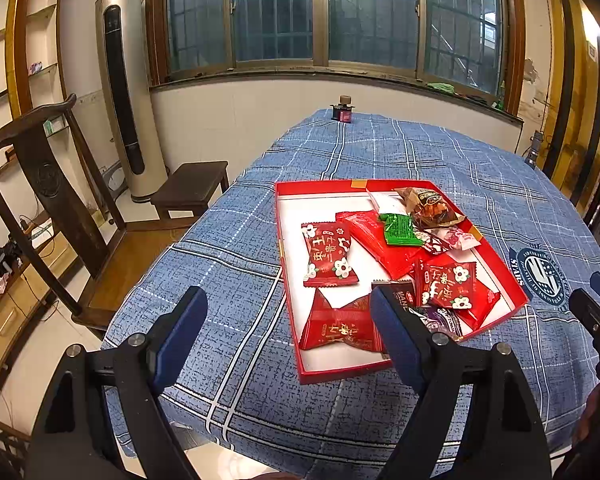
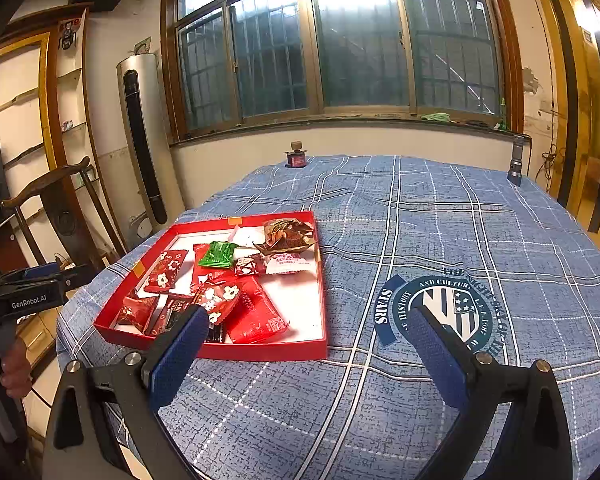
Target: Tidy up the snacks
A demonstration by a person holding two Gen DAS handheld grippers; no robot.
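A shallow red tray [image 1: 288,272] [image 2: 260,350] with a white floor lies on the blue plaid tablecloth. It holds several wrapped snacks: red flower-print packets [image 1: 330,256] [image 2: 166,270], a plain red packet [image 1: 384,248] [image 2: 256,314], a green packet [image 1: 398,230] [image 2: 218,254], a brown crinkled packet [image 1: 430,208] [image 2: 286,236] and a white-pink one [image 2: 290,263]. My left gripper [image 1: 288,312] is open and empty, hovering over the tray's near left corner. My right gripper [image 2: 308,328] is open and empty, hovering at the tray's near right corner. It also shows at the right edge of the left wrist view [image 1: 594,300].
The tablecloth [image 2: 440,240] has a round blue emblem [image 2: 444,312] right of the tray. A small dark jar [image 1: 342,110] [image 2: 296,156] stands at the far edge, a torch-like object [image 2: 516,160] at the far right. A wooden chair [image 1: 48,200] and stool [image 1: 192,190] stand left.
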